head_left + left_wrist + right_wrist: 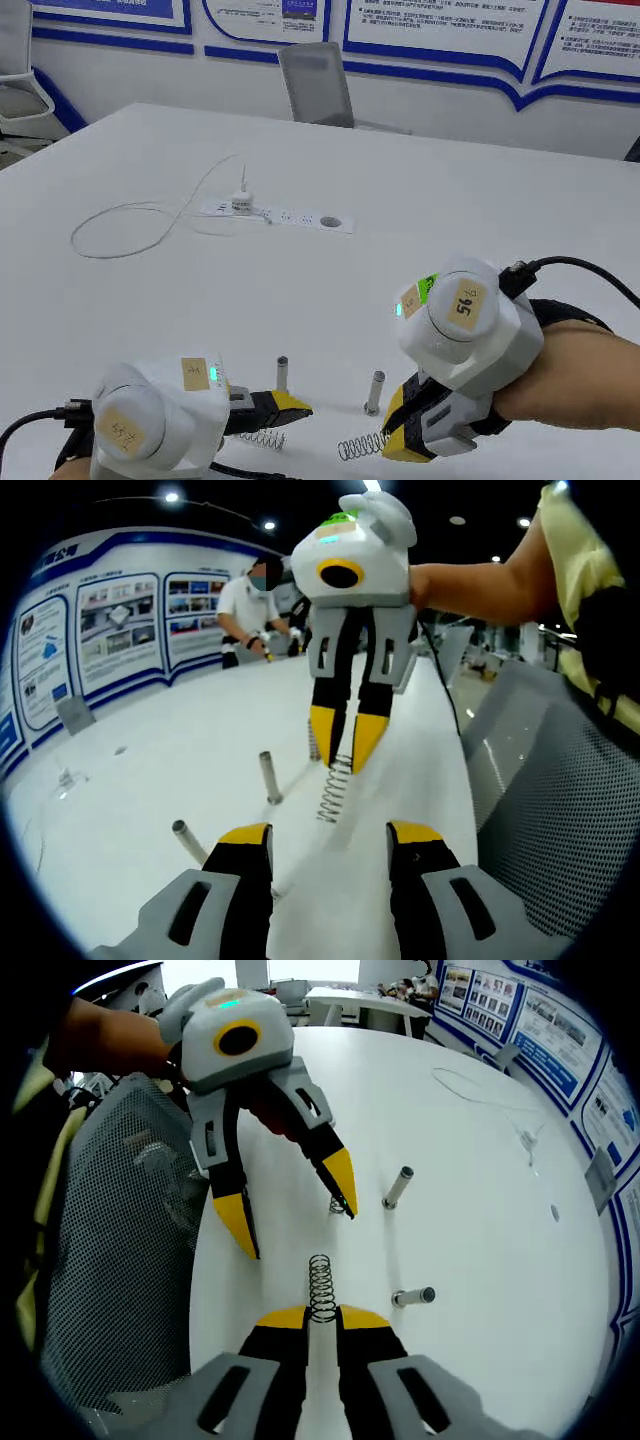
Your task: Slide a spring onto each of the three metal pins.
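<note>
Two short metal pins (282, 372) (375, 392) stand upright on the white table (300, 290). My right gripper (322, 1318) is shut on the end of a spring (321, 1290), which sticks out ahead of its tips toward the left gripper. In the head view that spring (360, 445) lies low over the table, left of the right gripper (400, 440). My left gripper (330, 845) is open, jaws wide apart, with nothing between them. A second spring (262, 437) lies on the table just under the left gripper (285, 408), near one fingertip (345, 1178).
A white power strip (280, 215) with a looping cable (120, 225) lies further back on the table. A grey chair (318, 85) stands at the far edge. A mesh chair (130, 1230) is close to the near edge. A person (250, 610) stands in the background.
</note>
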The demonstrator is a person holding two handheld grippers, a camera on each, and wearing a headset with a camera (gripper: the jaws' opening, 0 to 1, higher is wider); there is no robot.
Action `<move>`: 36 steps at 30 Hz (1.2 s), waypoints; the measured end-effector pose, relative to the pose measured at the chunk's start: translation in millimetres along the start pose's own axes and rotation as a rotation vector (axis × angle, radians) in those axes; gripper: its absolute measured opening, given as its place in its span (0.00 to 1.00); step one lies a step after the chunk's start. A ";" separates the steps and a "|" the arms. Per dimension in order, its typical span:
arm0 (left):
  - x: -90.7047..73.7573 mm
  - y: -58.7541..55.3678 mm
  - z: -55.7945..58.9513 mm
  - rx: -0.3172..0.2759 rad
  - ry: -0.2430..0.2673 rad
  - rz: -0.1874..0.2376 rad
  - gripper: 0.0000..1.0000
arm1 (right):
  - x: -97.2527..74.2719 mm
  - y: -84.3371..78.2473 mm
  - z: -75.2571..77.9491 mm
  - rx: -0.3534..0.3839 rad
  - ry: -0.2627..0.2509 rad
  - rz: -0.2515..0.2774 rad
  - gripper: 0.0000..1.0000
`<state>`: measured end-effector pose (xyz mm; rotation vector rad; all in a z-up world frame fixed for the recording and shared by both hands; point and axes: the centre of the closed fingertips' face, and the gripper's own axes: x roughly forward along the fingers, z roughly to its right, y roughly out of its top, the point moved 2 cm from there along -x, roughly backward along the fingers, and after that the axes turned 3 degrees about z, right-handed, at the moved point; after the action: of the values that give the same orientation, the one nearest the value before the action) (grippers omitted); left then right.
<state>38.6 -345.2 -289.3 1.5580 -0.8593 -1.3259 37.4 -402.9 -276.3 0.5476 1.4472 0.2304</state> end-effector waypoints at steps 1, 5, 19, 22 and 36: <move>0.4 0.4 0.3 0.004 -0.003 0.000 0.44 | -0.6 1.3 -0.8 -0.004 0.001 -0.002 0.11; 2.5 2.3 1.4 0.039 -0.016 -0.002 0.37 | -4.1 9.5 -5.0 -0.022 0.008 0.000 0.11; 4.3 9.7 7.9 0.101 -0.038 0.024 0.11 | -10.7 27.1 -12.8 -0.059 0.011 0.024 0.11; 4.8 10.4 9.2 0.099 -0.041 0.028 0.11 | -13.2 33.6 -13.6 -0.055 0.012 0.053 0.11; 10.4 15.6 10.4 0.098 -0.048 0.041 0.11 | -14.8 45.1 -14.0 -0.069 0.006 0.078 0.11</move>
<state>31.0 -362.3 -278.9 1.5811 -0.9941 -1.3138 29.7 -368.2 -241.9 0.5481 1.4199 0.3433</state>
